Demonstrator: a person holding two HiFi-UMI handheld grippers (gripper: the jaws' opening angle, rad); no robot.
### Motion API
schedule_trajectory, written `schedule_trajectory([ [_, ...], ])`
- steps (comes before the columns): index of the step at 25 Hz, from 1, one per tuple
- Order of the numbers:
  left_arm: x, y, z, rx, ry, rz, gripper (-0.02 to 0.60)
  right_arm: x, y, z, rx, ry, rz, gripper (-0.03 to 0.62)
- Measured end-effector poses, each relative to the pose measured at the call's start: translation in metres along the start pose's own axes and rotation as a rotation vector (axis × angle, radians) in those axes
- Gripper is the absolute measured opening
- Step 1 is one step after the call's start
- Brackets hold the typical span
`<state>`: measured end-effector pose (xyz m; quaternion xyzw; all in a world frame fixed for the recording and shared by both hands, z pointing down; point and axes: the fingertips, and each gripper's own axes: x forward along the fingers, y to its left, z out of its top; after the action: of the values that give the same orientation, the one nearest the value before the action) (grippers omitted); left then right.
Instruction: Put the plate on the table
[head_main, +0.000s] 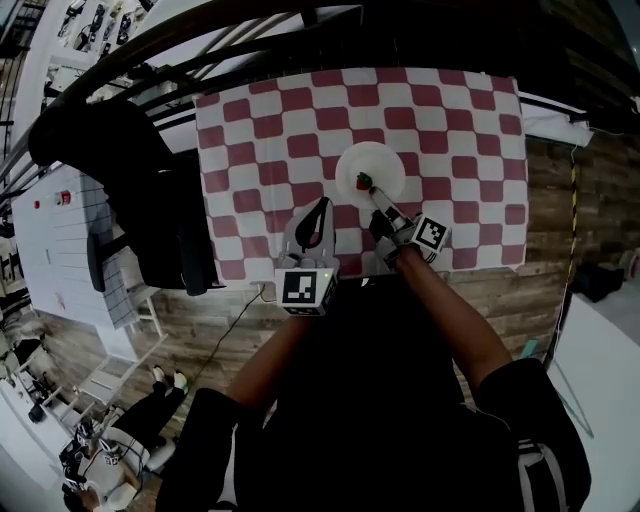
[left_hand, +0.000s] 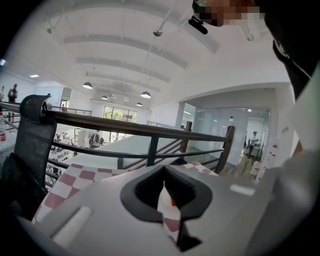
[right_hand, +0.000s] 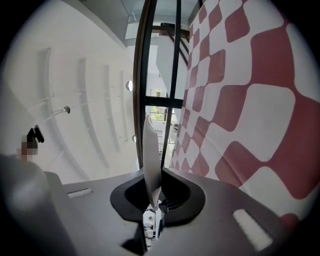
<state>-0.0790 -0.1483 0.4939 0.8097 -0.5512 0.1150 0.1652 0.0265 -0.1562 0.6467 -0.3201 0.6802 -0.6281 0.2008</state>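
No words, numbers, labels or brand names can be read anywhere. The only sign-like marks are black-and-white square marker patterns, one on the cube (head_main: 307, 288) of the left gripper (head_main: 322, 205) and one on the cube (head_main: 430, 234) of the right gripper (head_main: 376, 203). They carry no letters or digits.
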Motion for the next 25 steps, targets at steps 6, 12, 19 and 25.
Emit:
schedule_trajectory([
  [6, 0.001, 0.000, 0.012, -0.021, -0.033, 0.016, 0.008, -0.001, -0.041, 0.011, 0.012, -0.006, -0.057, 0.020],
  [12, -0.001, 0.005, 0.007, -0.026, -0.019, 0.047, 0.008, 0.007, -0.069, 0.013, 0.031, 0.022, -0.078, 0.020],
  [19, -0.003, 0.012, -0.001, -0.042, 0.003, 0.057, 0.008, 0.015, -0.088, 0.005, 0.076, 0.078, -0.129, 0.020],
  [25, 0.001, 0.014, -0.009, -0.073, 0.021, 0.067, 0.008, 0.021, -0.096, -0.008, 0.120, 0.074, -0.163, 0.020],
])
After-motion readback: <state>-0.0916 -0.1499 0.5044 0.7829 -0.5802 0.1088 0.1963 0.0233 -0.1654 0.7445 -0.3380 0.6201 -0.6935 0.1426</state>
